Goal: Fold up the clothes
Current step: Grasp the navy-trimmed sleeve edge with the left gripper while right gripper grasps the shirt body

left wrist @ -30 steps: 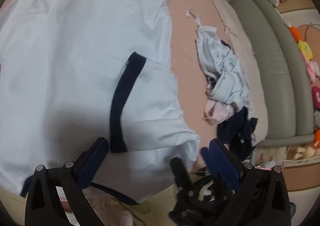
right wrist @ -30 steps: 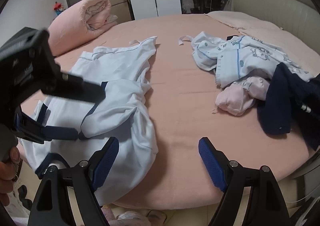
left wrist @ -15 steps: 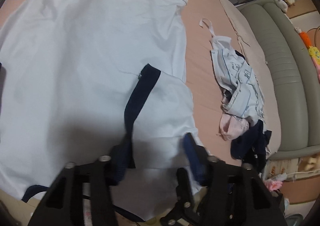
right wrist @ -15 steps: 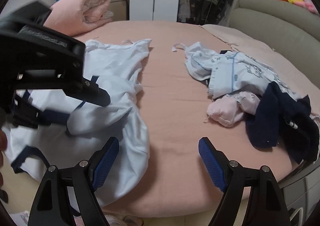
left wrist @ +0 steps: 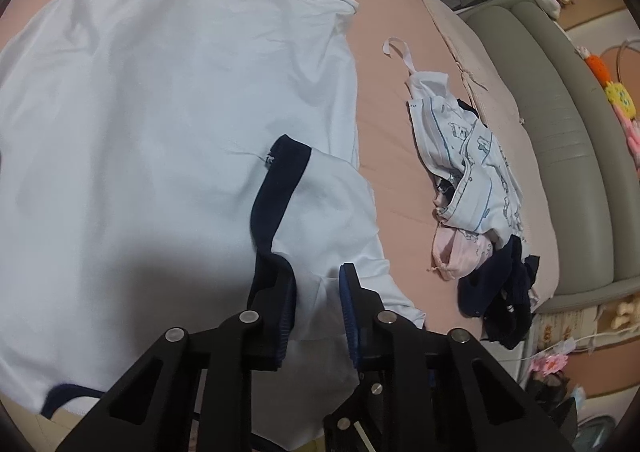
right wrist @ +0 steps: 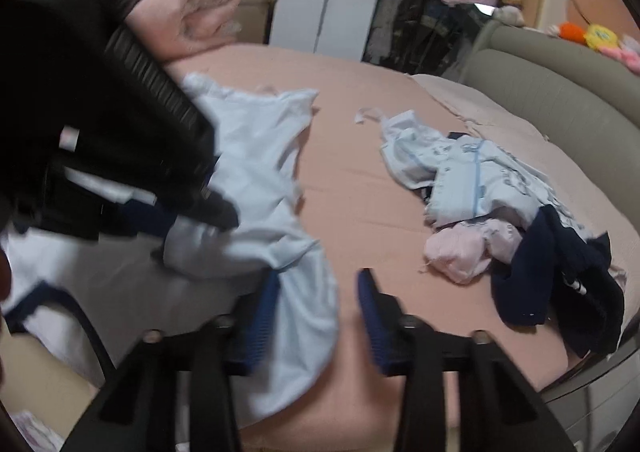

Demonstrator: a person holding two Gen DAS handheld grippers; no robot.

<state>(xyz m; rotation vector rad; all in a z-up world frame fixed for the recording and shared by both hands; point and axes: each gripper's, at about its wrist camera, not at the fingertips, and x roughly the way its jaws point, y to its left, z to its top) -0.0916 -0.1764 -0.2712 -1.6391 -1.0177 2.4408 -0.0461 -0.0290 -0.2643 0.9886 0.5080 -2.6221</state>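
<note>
A pale blue shirt with dark blue trim lies spread on the left part of the pink bed. The left claw is narrowed around the folded sleeve of this shirt; cloth fills the gap between its blue pads, and the left pad touches the dark cuff. In the blurred right view, the right claw is partly open over the lower edge of the shirt, with cloth between its fingers. To the right, well apart, lies a pile of clothes, beside the grey headboard.
</note>
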